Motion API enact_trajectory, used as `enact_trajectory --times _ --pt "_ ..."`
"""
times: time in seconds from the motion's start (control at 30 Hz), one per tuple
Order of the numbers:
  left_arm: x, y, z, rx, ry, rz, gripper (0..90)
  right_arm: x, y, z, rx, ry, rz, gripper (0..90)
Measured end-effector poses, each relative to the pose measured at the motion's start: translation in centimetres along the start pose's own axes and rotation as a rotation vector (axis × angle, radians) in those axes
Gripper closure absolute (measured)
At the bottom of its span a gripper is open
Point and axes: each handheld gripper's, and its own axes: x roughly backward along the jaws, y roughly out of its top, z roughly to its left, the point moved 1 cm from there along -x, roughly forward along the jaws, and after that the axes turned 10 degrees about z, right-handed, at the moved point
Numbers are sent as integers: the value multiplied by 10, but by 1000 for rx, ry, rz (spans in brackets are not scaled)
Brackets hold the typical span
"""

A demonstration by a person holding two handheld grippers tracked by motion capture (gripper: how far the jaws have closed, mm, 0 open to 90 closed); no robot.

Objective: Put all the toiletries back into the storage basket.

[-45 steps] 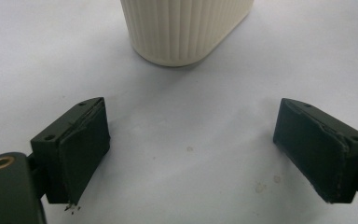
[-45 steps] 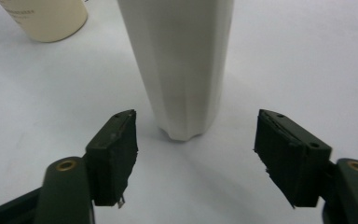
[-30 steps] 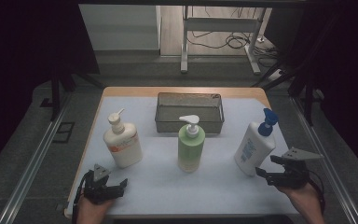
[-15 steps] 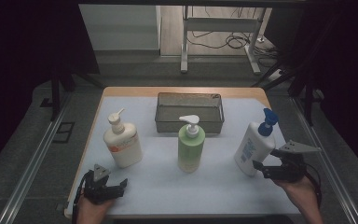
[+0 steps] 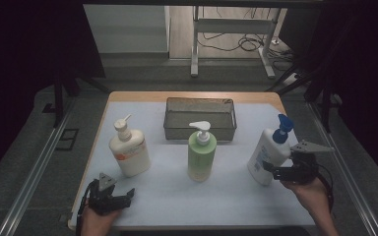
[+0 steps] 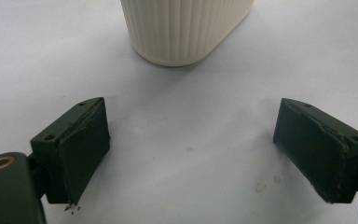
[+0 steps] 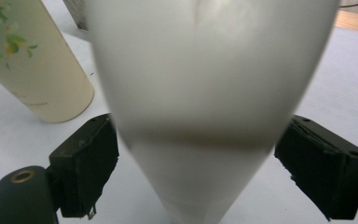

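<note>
The table [image 5: 142,206] has a pale blue-white mat over a wooden top. At its far middle sits a dark wire-mesh basket [image 5: 200,118], rectangular and open on top. Three pump bottles stand upright in a row nearer the person: a cream ribbed plastic bottle with an orange label [image 5: 129,153] at the left, a pale green plastic bottle with a white pump [image 5: 202,155] in the middle, and a white plastic bottle with a blue pump head [image 5: 266,155] at the right.

The white bottle is the one being approached. The right gripper [image 5: 281,172] is at its near right side, low on the body. In the right gripper view the bottle [image 7: 209,93] stands between the two black jaws, which have just been opening and are spread wide; a gap shows on each side, so nothing is gripped yet. The left gripper [image 5: 120,197] rests near the table's near left edge, jaws wide apart and empty, with the cream bottle [image 6: 186,28] just ahead.

The white bottle looks smooth, slightly glossy and probably slippery, with stiff walls that may give a little under squeeze. It is tall and top-heavy with its pump, so it could tip. A hold across the mid body, below the shoulder, seems safest; the pump neck would likely twist
</note>
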Motion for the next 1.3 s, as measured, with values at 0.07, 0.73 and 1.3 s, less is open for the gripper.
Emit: enact_trajectory --times 0.07,0.73,1.3 --pt "0 0 0 0 0 0 103 -2 2 0 -7 -12 -8 136" --pt "0 0 0 0 0 -1 103 -10 12 7 3 -78 -45 370" --pt "0 0 0 3 0 -3 103 -7 17 5 43 -60 -9 392"
